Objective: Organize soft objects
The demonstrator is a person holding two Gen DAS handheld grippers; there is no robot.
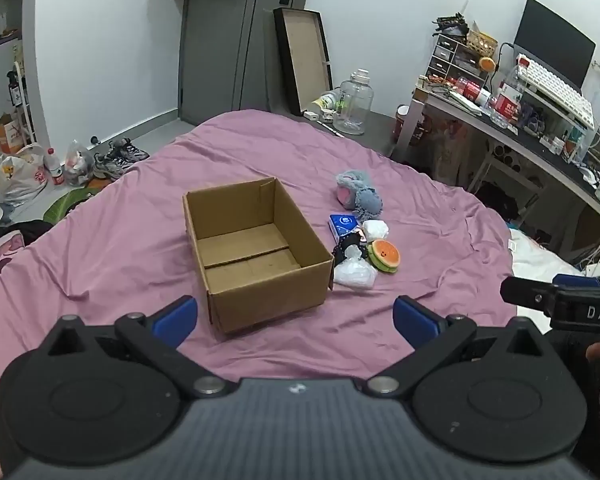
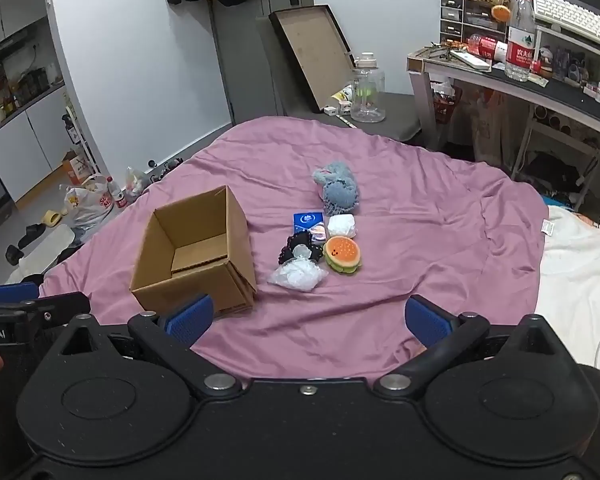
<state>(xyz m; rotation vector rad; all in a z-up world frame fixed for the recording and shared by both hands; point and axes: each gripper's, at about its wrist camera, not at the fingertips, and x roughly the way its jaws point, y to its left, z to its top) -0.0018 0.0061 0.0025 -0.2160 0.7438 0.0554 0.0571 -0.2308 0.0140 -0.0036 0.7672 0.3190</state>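
**Left wrist view: both grippers clear of the work, box empty, pile untouched**

Left wrist view showed my left gripper (image 1: 295, 316) with its blue pads spread wide and nothing between them, held above the near edge of the purple sheet (image 1: 120, 248). My right gripper (image 2: 308, 322) was likewise spread wide and empty.

The cardboard box (image 1: 256, 252) stood open and empty at the centre of the bed. Just to its right lay the soft objects, bunched together: a grey-blue plush toy (image 1: 358, 194) at the far end, a blue tissue pack (image 1: 343, 227), a white wrapped bundle (image 1: 375, 230), a black scrunchie-like item (image 1: 346, 246), a burger-shaped squishy (image 1: 385, 255) and a clear plastic bag (image 1: 354, 272) nearest to me. The bag lay almost against the box wall.

Risks, as I judged them:
- The items touched or overlapped, so closing on one could drag a neighbour along.
- The clear bag looked slippery and shapeless; a shallow pinch could let it slide out.
- The box was light and unanchored; a knock from a finger could shift or tip it.
- The sheet was wrinkled, so a low approach could catch fabric.

Legible writing: "DAS" on the right gripper body in the left view; "obot.AI" on the left gripper body in the right view. A bottle (image 2: 521, 40) on the desk carried a red label whose characters I could not read reliably. The tissue pack logo was too small to read.
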